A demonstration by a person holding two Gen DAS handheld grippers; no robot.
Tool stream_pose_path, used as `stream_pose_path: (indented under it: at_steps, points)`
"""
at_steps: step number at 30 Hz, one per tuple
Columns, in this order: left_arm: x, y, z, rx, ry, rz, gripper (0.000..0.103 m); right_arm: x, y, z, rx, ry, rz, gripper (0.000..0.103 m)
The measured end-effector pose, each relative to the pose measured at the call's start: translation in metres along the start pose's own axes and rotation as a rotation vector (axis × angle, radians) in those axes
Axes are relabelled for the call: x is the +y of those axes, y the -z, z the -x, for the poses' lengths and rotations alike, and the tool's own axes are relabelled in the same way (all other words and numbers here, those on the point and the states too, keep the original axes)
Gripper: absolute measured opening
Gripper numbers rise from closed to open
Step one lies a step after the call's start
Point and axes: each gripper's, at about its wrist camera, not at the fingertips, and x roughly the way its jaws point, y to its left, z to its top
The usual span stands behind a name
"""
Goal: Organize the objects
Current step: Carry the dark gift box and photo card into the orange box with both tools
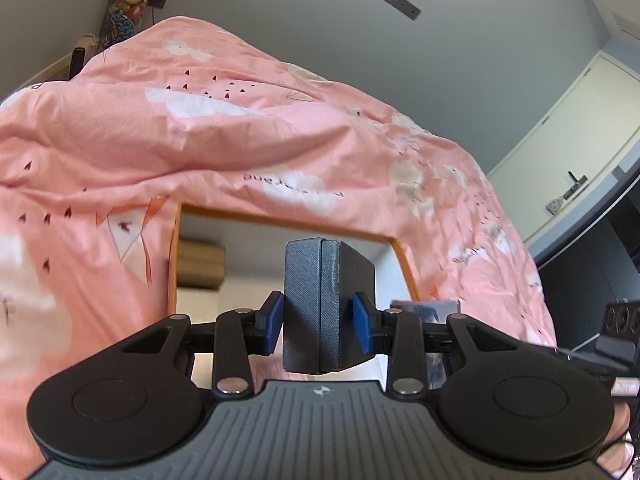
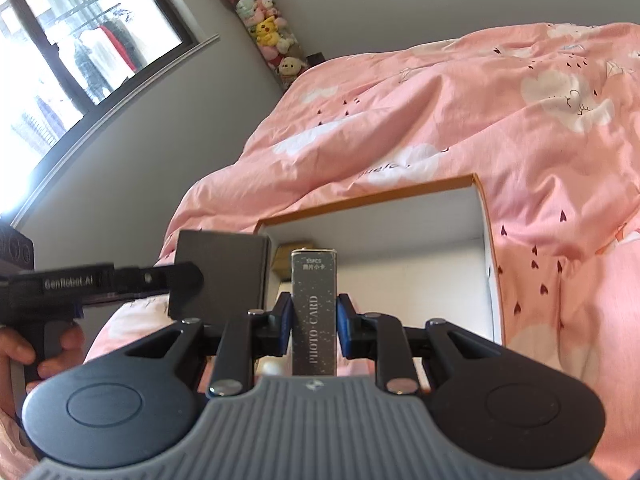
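My left gripper point(image 1: 319, 322) is shut on a dark grey textured box point(image 1: 324, 276), held upright in the air between its blue pads. In the right wrist view that same dark grey box point(image 2: 224, 268) appears at the left, carried by the left gripper point(image 2: 176, 280), with a hand on its handle. My right gripper point(image 2: 313, 322) is shut on a slim grey carton point(image 2: 315, 300) printed "PHOTO CARD", standing on end. Beyond both lies a white storage box with an orange rim point(image 1: 280, 220) point(image 2: 372, 196), open at the top, resting on the pink duvet.
A pink duvet with cloud prints point(image 1: 200, 128) point(image 2: 480, 120) covers the bed around the storage box. A brown carton point(image 1: 200, 264) lies inside it. Soft toys hang in a tube in the room's corner point(image 2: 264, 28). A window point(image 2: 68, 40) is at the left, dark furniture point(image 1: 600, 280) at the right.
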Motion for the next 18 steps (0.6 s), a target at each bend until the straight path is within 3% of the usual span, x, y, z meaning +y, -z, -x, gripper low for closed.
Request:
stream_pose_path:
  at_steps: [10, 18]
  points:
    - [0.029, -0.021, -0.109, 0.098, 0.036, 0.071, 0.042, -0.042, -0.029, -0.070, 0.051, 0.069, -0.085, 0.024]
    - [0.036, -0.013, -0.164, 0.175, -0.075, 0.004, 0.042, -0.073, -0.032, -0.113, 0.111, 0.121, -0.124, 0.024]
